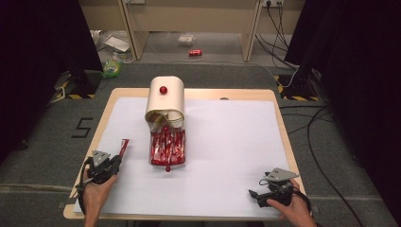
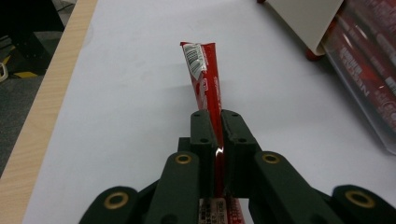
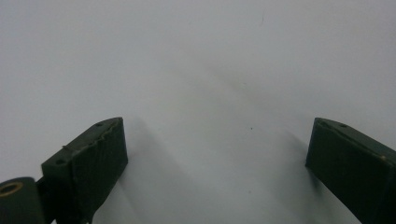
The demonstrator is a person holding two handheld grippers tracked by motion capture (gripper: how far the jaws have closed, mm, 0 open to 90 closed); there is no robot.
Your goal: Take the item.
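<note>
Red sachet stick (image 2: pixel 206 79) is sitting pinched in the left claw (image 2: pixel 218 123), jaws pressed together on its lower part, barcode end sticking out past the tips and angling over the white sheet (image 2: pixel 140 93). In the high view the left claw (image 1: pixel 115 163) is sitting near the worktop's near left corner, a hand (image 1: pixel 97 189) gripping it from below, and the sachet stick (image 1: pixel 124 147) is pointing away toward the far edge, just left of the clear box.

Clear box (image 1: pixel 167 147) of red sachets is lying left of the worktop's centre, packed with the same kind of sticks. A cream curved lid (image 1: pixel 165 97) with a red knob (image 1: pixel 163 90) is lying tipped at the box's far end, its open mouth overlapping the box. In the left claw view the lid's edge (image 2: pixel 303 18) and the box wall (image 2: pixel 364 93) are showing at upper right, well apart from the held stick.

Right claw (image 1: pixel 255 195) is resting near the worktop's near right corner, hand (image 1: pixel 298 213) on it, jaws spread wide. In the right claw view the right claw (image 3: pixel 217 149) is holding nothing, both black jaws standing far apart, with bare white sheet (image 3: pixel 210 70) between.

Wooden worktop (image 1: pixel 283 137) edge is showing around the sheet.
</note>
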